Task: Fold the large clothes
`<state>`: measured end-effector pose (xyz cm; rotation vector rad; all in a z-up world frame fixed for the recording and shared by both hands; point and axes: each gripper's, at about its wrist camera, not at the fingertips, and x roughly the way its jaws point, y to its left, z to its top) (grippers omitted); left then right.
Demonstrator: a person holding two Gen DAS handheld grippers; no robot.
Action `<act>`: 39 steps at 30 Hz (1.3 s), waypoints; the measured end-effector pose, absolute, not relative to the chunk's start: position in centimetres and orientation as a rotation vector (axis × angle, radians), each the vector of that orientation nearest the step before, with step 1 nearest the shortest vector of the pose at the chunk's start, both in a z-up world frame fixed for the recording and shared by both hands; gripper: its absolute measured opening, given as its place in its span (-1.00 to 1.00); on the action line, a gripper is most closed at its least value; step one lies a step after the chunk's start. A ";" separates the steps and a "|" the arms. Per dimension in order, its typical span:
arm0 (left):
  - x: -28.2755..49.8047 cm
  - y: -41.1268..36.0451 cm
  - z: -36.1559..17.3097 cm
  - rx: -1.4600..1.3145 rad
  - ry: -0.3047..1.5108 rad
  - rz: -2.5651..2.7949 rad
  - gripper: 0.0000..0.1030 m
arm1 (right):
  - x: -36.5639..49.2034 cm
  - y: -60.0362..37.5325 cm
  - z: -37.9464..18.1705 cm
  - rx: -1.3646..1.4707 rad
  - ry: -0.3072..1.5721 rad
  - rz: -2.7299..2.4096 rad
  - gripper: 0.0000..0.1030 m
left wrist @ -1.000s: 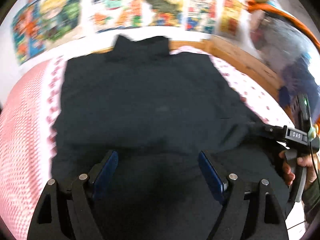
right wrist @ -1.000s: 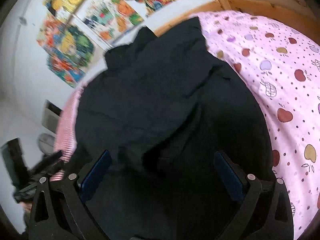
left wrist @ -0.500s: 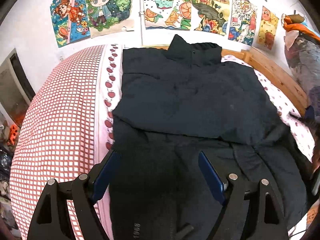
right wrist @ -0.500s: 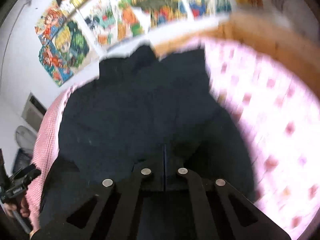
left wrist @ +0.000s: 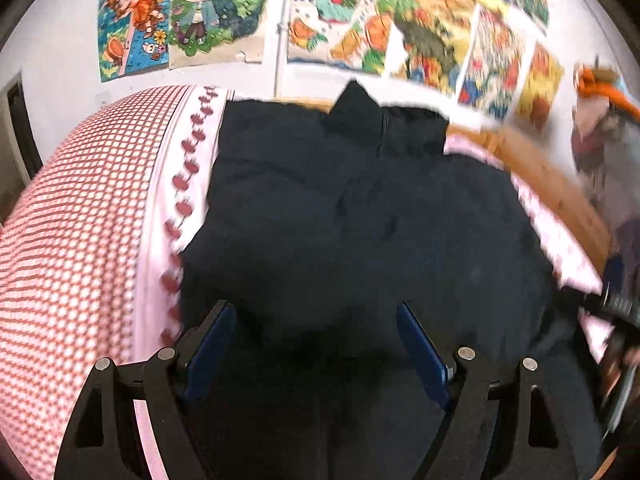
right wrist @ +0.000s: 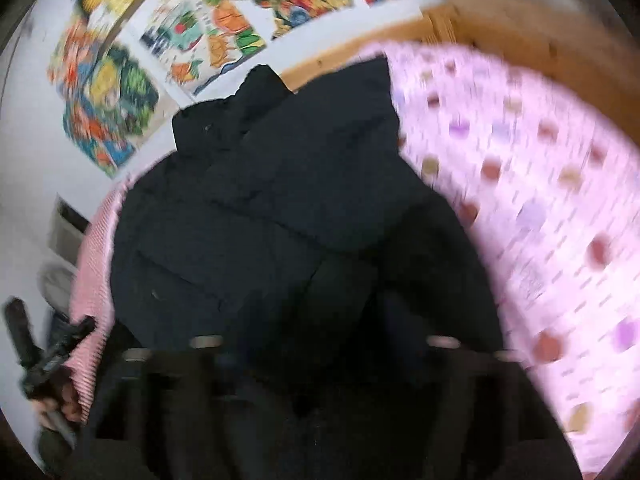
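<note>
A large black padded jacket lies on the bed with its collar toward the wall. It also shows in the right wrist view, with a fold across its upper part. My left gripper is open and empty over the jacket's near left part. My right gripper is blurred by motion; its screws stand wide apart, so it looks open over the jacket's near hem. The right gripper also shows at the right edge of the left wrist view.
The bed has a red checked cover on the left and a pink fruit-print sheet on the right. A wooden bed frame runs along the right. Posters cover the wall. Piled clothes sit at far right.
My right gripper was shut half a second ago and now stands open. My left gripper stayed open and has moved closer over the jacket.
</note>
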<state>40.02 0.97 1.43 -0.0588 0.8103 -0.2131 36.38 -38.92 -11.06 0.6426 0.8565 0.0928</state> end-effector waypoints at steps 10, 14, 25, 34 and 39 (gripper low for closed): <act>45.1 -3.4 0.3 0.045 0.825 -0.207 0.58 | 37.1 -35.7 -10.4 0.474 0.862 0.079 -0.96; 44.4 -3.8 1.0 0.076 0.803 -0.184 0.58 | 36.1 -36.8 -5.5 0.432 0.710 0.009 -0.96; 44.6 -3.9 1.6 0.126 0.763 -0.113 0.58 | 41.0 -36.1 -3.2 0.205 0.690 -0.214 -0.58; 48.1 -4.5 -2.1 0.184 0.842 -0.057 0.59 | 44.7 -32.1 -7.0 0.134 0.782 -0.064 0.24; 49.0 -4.5 -4.7 0.195 0.863 -0.012 0.93 | 45.8 -31.6 -10.0 0.110 0.849 -0.070 0.31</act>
